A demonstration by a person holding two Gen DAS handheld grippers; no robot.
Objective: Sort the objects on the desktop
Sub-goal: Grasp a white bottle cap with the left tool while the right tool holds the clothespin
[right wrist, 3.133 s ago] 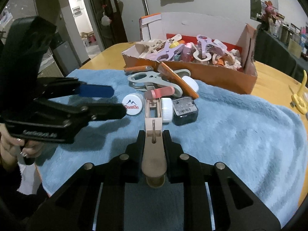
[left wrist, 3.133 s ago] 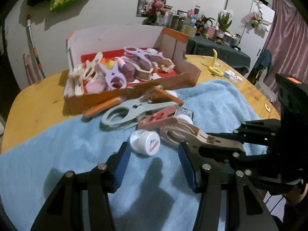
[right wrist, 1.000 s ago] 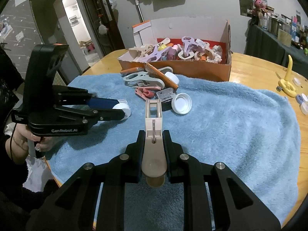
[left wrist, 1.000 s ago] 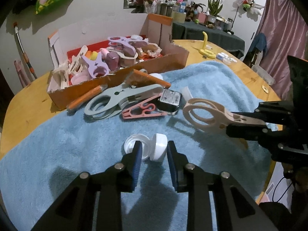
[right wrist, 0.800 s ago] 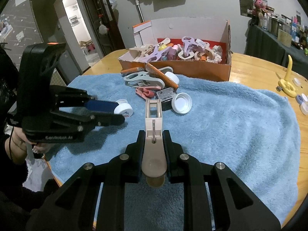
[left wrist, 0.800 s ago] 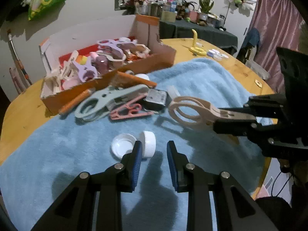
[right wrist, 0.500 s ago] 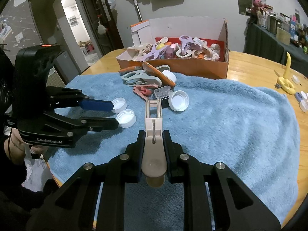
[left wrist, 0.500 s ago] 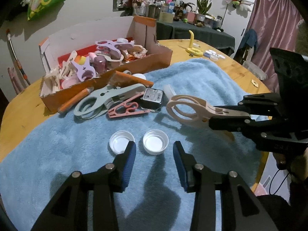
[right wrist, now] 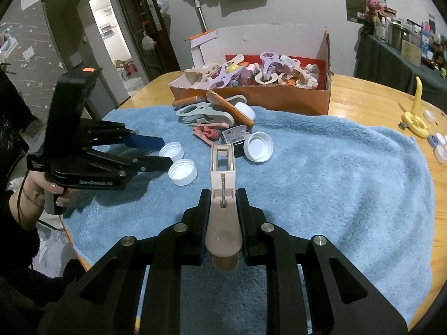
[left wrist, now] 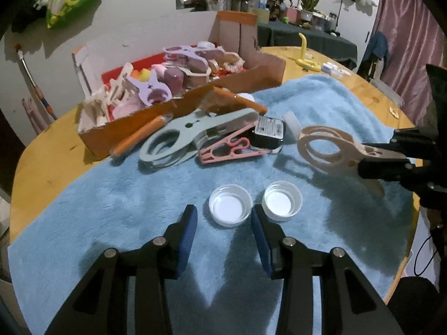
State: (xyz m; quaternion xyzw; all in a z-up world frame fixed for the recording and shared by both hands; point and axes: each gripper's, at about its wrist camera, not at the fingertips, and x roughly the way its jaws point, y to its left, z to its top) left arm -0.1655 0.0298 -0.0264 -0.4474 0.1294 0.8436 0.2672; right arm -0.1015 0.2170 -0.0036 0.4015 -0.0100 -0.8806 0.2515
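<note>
Two white caps (left wrist: 230,208) (left wrist: 282,201) lay open-side up, side by side on the blue towel (left wrist: 329,106); the left gripper (left wrist: 223,224) stood spread and empty just short of them; a third cap (right wrist: 258,146) lay half hidden behind the beige clip (right wrist: 223,195), on which the right gripper (right wrist: 222,203) was clamped.

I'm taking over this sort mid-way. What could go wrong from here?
The right gripper grips only one end of the large beige plastic clip, so it may pivot or slip. The two white bottle caps lie close together before the open left gripper, which could nudge one while grabbing the other.
</note>
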